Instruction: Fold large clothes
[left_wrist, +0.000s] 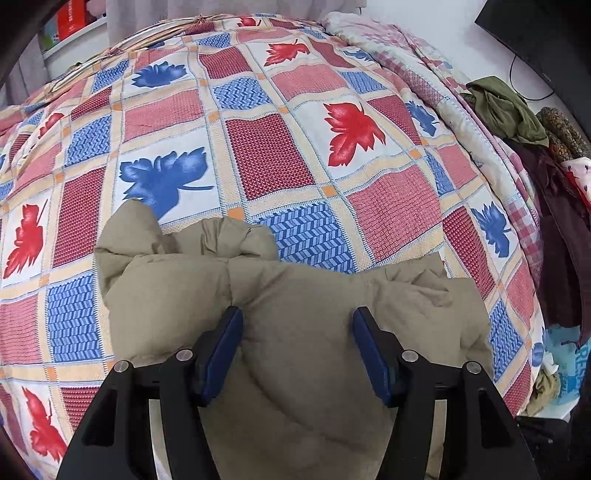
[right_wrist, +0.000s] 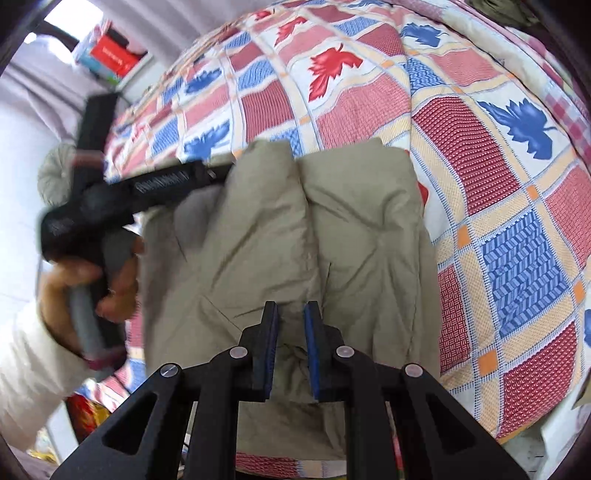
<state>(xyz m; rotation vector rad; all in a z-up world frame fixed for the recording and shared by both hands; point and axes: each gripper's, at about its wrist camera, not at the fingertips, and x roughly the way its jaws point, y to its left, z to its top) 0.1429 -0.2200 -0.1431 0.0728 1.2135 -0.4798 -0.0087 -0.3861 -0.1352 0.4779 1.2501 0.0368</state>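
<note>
Khaki padded jacket (left_wrist: 295, 332) bundled on bed (left_wrist: 280, 155) near edge, left tongs (left_wrist: 297, 325) spread, angled steeply down above jacket, pads clear of fabric, right tongs (right_wrist: 291, 314) nearly pressed together over jacket, pinch unclear, left hand (right_wrist: 92, 280) gripping handle.

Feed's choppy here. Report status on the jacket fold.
Left gripper open over the jacket. Right gripper pinching a jacket fold. Jacket bunched on the bed. Nothing in the way.
</note>
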